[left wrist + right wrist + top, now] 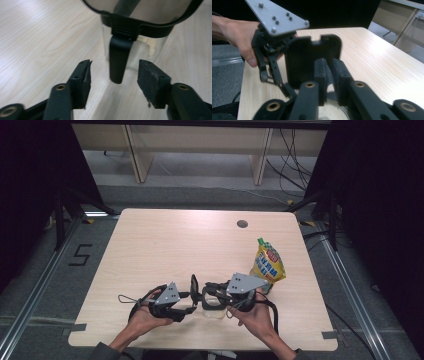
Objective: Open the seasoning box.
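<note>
1. High view: both grippers meet at the near middle of the table (165, 240). The left gripper (191, 301) and right gripper (210, 290) flank a small clear glass jar (212, 306) with a black rim. Its black lid (194, 287) stands up on edge at the jar's left side.
2. High view: a yellow snack pouch (268, 264) with a green top lies just beyond the right gripper, near the right edge of the table. It touches neither gripper.
3. Left gripper view: the jaws stand wide apart with nothing between their pads. A black latch tab (118, 60) hangs from the jar's black rim band, ahead of the gap and centred on it. No contact with either pad is visible.
4. Left gripper view: pale crumbly residue (149, 45) clings inside the glass wall below the rim. The high view is too small to show it.
5. Right gripper view: the jaws are nearly together, pinching the jar's rim (329, 86) over its opening; the glass curves out below. The upright lid (312, 60) stands just beyond them, with the left gripper (274, 72) and the hand (239, 37) holding it farther off.
6. Surface: pale wood-grain table with a round cable hole (242, 224) near the far edge.
7. Room: grey floor, black curtains at both sides, light wooden furniture legs and loose cables beyond the table. A "5" (80, 254) is marked on the floor at left.
</note>
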{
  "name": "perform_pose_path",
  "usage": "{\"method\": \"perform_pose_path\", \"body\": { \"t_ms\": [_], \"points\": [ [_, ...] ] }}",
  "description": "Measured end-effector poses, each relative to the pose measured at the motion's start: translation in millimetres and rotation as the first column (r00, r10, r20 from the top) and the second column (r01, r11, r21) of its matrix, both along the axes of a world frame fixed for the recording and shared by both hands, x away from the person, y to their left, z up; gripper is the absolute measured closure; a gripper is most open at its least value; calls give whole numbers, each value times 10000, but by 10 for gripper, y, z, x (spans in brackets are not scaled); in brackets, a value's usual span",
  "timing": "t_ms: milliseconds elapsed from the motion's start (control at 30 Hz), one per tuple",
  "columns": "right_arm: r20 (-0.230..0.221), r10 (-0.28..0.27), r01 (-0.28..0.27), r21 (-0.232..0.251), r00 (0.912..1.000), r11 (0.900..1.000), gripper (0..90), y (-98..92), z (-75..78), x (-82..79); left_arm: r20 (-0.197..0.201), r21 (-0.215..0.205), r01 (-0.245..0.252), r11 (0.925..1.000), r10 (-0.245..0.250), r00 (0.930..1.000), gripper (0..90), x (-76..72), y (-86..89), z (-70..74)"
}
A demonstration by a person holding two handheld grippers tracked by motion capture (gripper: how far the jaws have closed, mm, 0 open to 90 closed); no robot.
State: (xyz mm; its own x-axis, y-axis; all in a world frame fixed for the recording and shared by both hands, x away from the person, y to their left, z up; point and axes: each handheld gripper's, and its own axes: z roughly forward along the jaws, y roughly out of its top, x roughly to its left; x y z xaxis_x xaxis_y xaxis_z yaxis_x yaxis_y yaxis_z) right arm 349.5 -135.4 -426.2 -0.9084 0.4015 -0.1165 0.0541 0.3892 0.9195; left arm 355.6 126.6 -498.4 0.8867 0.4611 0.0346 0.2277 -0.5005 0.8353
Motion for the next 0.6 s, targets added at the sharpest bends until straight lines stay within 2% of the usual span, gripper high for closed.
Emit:
{"method": "perform_pose_path", "body": {
  "t_ms": [33,67,100,267,333,367,400,433,467,500,533,567,600],
  "points": [
    [60,-72,72,50,10000,10000,800,-41,-10,5,53,-86,-150,9999,150,9999,411,-8,7,-1],
    [26,-183,183,88,9998,9998,786,-72,-15,2,67,56,-194,9998,194,9998,400,-13,39,24],
    [29,-346,346,140,9994,9993,749,-137,-27,5,-87,-110,-378,9992,377,9993,377,-35,47,28],
    [-46,-901,901,195,9959,9957,597,-344,-69,-2,-345,-316,-568,9979,557,9979,338,-122,120,57],
    [-234,-1107,1112,206,9936,9936,566,-408,-80,-13,-347,-177,-609,9980,603,9976,319,-149,152,65],
    [-189,-1138,1143,241,9933,9932,543,-456,-91,-14,-318,-237,-617,9978,610,9976,304,-160,158,59],
    [-415,-1372,1386,328,9897,9898,524,-488,-100,-43,-430,-201,-700,9973,691,9967,296,-175,173,56],
    [-277,-1410,1421,408,9896,9890,501,-529,-112,-40,-524,-229,-861,9960,848,9950,284,-187,179,46],
    [-469,-1507,1525,387,9875,9875,484,-554,-117,-63,-634,-188,-925,9955,911,9938,276,-196,185,48],
    [-401,-1479,1493,356,9882,9881,470,-588,-125,-61,-591,-161,-926,9956,915,9941,266,-192,197,41],
    [-453,-1552,1570,382,9868,9869,458,-610,-135,-75,-840,-278,-1222,9921,1195,9893,252,-213,196,34],
    [-523,-1679,1699,371,9844,9848,440,-650,-149,-94,-905,-101,-1172,9931,1158,9891,233,-214,216,42],
    [-710,-1789,1818,365,9813,9827,428,-681,-157,-118,-928,-201,-1248,9920,1224,9881,230,-222,223,32]
  ]
}}
